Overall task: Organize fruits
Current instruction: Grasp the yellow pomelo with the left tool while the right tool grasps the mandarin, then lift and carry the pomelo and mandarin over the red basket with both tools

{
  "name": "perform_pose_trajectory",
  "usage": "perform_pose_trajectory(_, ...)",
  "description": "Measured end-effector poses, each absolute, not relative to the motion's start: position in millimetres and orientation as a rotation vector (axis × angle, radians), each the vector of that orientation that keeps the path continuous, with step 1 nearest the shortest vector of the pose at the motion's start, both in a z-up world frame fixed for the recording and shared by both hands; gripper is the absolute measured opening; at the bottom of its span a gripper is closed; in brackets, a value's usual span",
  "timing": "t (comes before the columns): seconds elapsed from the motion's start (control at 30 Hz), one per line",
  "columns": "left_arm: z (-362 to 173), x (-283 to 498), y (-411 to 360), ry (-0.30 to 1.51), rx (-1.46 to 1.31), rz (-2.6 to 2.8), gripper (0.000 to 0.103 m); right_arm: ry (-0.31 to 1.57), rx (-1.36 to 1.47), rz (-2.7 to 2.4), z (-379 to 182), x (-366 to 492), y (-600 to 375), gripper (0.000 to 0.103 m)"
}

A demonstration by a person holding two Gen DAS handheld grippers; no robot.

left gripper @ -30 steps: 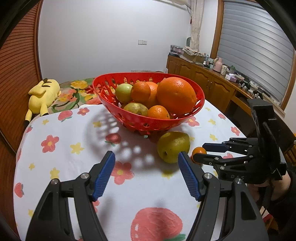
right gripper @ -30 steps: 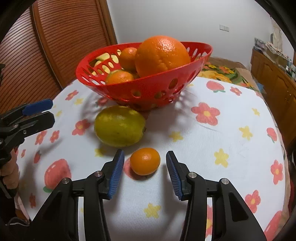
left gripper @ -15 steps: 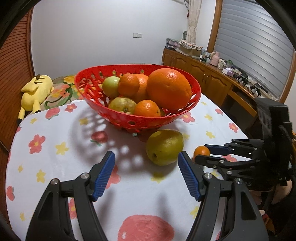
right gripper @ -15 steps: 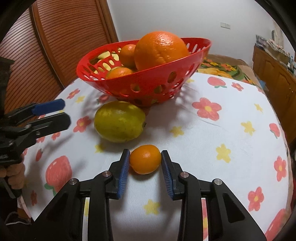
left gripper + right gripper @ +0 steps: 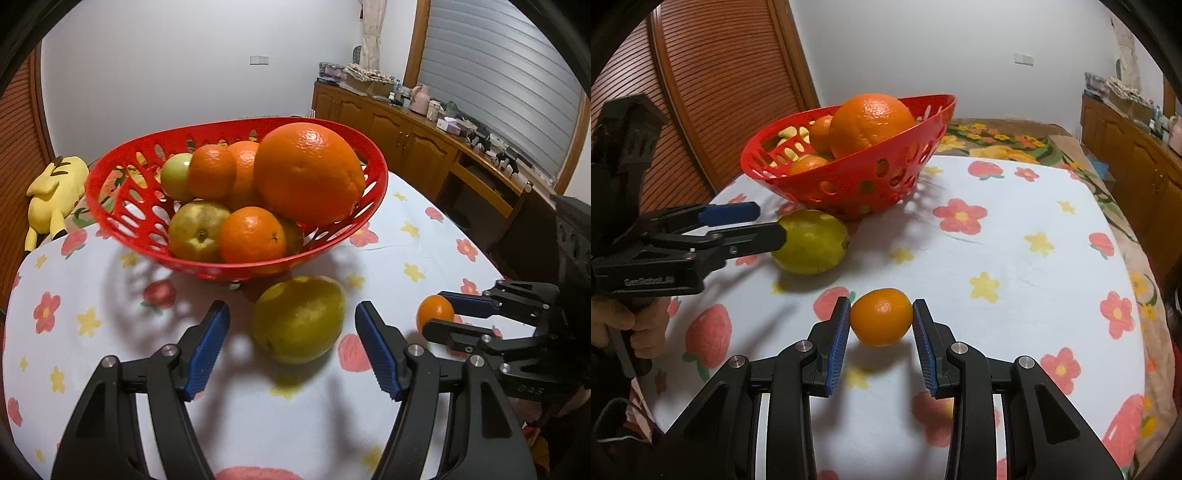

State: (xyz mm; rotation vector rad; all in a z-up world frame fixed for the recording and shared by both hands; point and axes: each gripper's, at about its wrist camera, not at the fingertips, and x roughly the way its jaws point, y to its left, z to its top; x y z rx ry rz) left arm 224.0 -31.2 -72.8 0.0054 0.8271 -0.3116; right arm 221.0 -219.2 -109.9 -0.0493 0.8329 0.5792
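The right gripper (image 5: 881,334) has its fingers clamped on the small orange (image 5: 881,316), which sits on the bench (image 5: 1015,258) in front of the red basket (image 5: 849,184); the left gripper (image 5: 291,341) stands wide around the yellow-green fruit (image 5: 300,318), not gripping. Next, I judge, comes a lift over the basket's near rim, then a release onto the heaped fruit. There is open bench to the basket's right.

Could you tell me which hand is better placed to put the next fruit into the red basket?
Right: its gripper is shut on the small orange, while the left gripper is open around the yellow-green fruit.
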Motion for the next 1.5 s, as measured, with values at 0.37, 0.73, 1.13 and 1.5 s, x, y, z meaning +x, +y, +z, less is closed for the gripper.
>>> perform_pose_trajectory(0.37,-88.3,243.0,-42.9,0.888,0.015,-0.309,0.071,0.823,-0.048,0.582,-107.9,218.0,-227.0,0.033)
perform_pose_trajectory(0.73,-100.2,247.5,-49.2,0.919,0.016,-0.315,0.070,0.822,-0.049,0.582,-107.5,217.2,-231.4,0.034)
perform_pose_trajectory(1.13,-84.1,208.8,-32.1,0.869,-0.031,-0.355,0.065,0.824,-0.053,0.589,-108.3,215.6,-227.5,0.034)
perform_pose_trajectory(1.5,-44.9,181.4,-13.8,0.775,-0.044,-0.361,0.065,0.792,-0.050,0.590,-91.9,211.4,-223.0,0.033)
